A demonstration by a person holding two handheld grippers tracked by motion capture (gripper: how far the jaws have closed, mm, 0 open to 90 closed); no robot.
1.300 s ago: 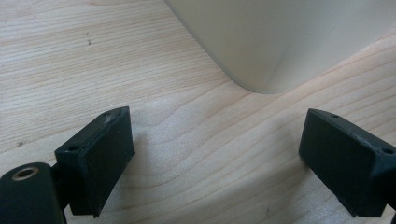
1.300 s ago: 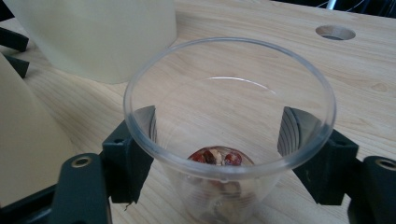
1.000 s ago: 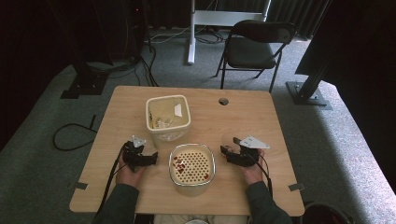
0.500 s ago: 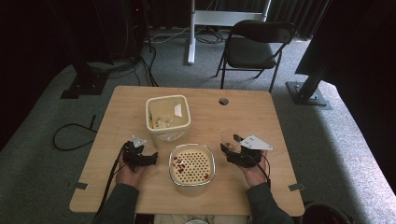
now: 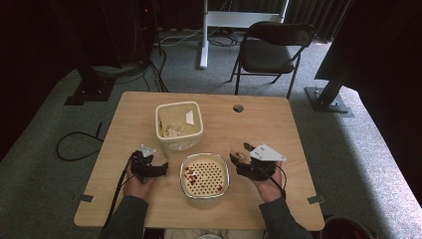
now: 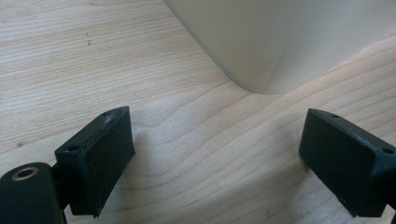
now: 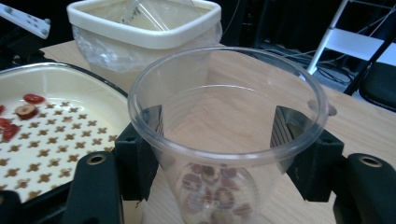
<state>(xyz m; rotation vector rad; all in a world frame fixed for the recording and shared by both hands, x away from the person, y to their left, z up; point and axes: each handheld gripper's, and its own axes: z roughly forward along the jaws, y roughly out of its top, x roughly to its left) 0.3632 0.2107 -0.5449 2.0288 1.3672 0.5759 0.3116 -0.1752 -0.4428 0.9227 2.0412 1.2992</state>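
**Clear cup held beside the patterned bowl, ready for tipping**

A clear plastic cup (image 7: pixel 227 140) is clamped upright between the jaws of the right hand-held gripper (image 5: pixel 247 162), just to the right of the patterned bowl (image 5: pixel 204 175) at the near edge of the table (image 5: pixel 278 129). Red dried fruit slices (image 7: pixel 210 184) are seen at the bottom of the cup, and a few more red pieces (image 5: pixel 191 173) lie on the left side of the bowl. The left hand-held gripper (image 5: pixel 152 169) is parked on the table left of the bowl with its jaws spread wide and nothing between them; in the left gripper view a pale container wall (image 6: pixel 280 42) stands just ahead of it. Behind the bowl stands a cream bin lined with a plastic bag (image 5: pixel 179 124).

The step in hand is judged to be the emptying of the cup into the bowl. For this to be done well, the cup should be carried over the bowl's middle before it is tilted, so that the slices fall inside the rim and not onto the table. The grip should be kept firm but not tightened, as thin plastic walls are likely to buckle. The tilt should be made slowly, towards the bowl. The bowl could be steadied with the free gripper if it is found to slide.
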